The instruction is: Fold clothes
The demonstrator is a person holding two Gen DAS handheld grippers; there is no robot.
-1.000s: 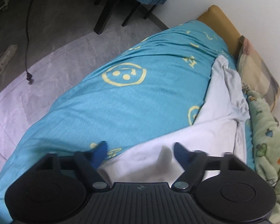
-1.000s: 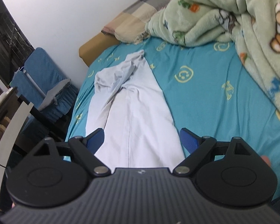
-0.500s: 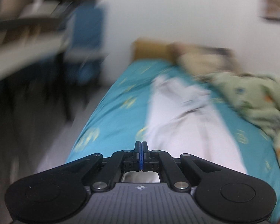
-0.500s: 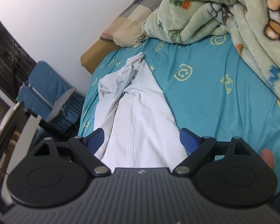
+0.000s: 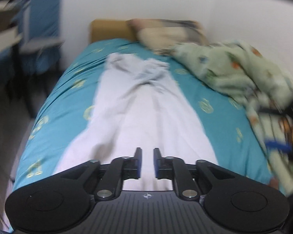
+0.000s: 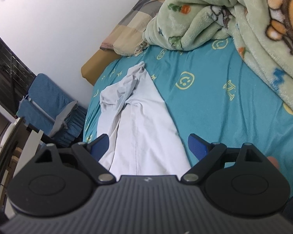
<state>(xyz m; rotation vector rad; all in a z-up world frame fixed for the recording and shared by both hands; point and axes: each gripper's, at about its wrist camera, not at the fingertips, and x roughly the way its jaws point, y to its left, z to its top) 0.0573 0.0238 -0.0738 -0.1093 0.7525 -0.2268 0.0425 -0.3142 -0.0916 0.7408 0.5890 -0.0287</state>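
Left wrist view looks up the length of the bed (image 5: 58, 105), and it is blurred. From the left come a blue chair (image 5: 39, 25), the teal sheet, then the white garment (image 5: 146, 117) lying lengthwise down the middle, its far end bunched and crumpled near the pillow (image 5: 166, 31), and last a green blanket (image 5: 234, 72) heaped at the right. The left gripper (image 5: 146, 162) hangs over the garment's near end; its jaws stand a narrow way apart and are opening, with nothing pinched between them, only cloth seen beyond the gap.

The step in hand looks like taking hold of the near edge. To do it well, I would open wider, come down on one near corner, and pinch all layers together. The other gripper should take the matching corner, so the cloth lifts evenly and the crumpled far end can be drawn flat before any fold.

Right wrist view is sharp and shows more. A grey rag hangs on the chair (image 6: 48, 105). A seam runs down the garment (image 6: 142, 134), and the twisted far end (image 6: 127, 85) reads clearly as loose folds. The right gripper (image 6: 148, 148) is spread wide and empty over the near part, and a fingertip (image 6: 273, 161) shows at its right edge. Only the left view shows the garment's whole width and its left near edge. At its far right it also catches a blue pad, likely the other gripper's.
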